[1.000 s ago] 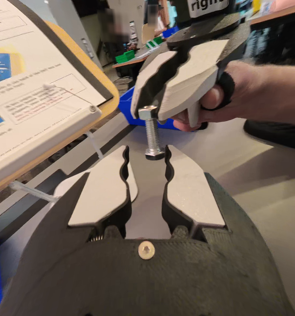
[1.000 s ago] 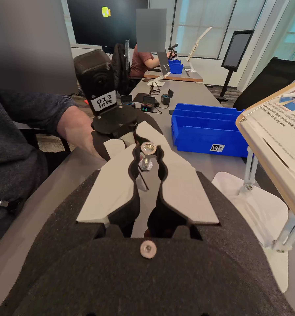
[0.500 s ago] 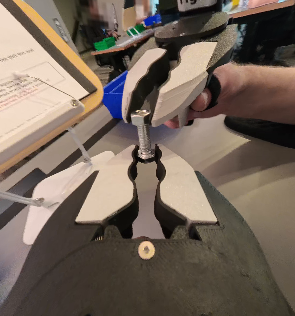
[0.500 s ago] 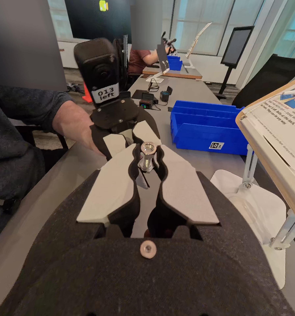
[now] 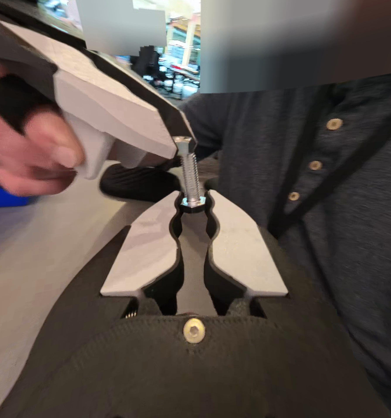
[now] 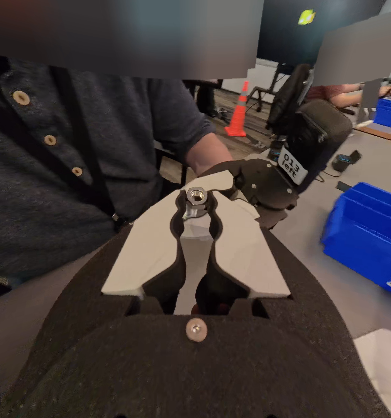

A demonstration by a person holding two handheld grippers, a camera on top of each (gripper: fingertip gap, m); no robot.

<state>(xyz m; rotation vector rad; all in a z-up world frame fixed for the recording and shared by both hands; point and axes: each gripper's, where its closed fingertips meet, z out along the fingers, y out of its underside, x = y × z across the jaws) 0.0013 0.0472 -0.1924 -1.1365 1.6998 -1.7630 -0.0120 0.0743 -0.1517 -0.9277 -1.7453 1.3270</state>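
Right gripper [image 6: 195,203]: fingertips closed on a silver bolt [image 6: 193,213], pads pressed to it. Hex nut [image 6: 196,197] on its tip faces the camera. Left gripper [image 6: 214,187] just behind the nut. Blue bin [image 6: 368,235] near table's [image 6: 321,300] right edge

- Soft, even indoor light, no hard shadows.
- Motion blur smears the hand [image 5: 29,153] and blue bin [image 6: 366,235].
- Wide-angle bending at the edges.
- Far background soft.
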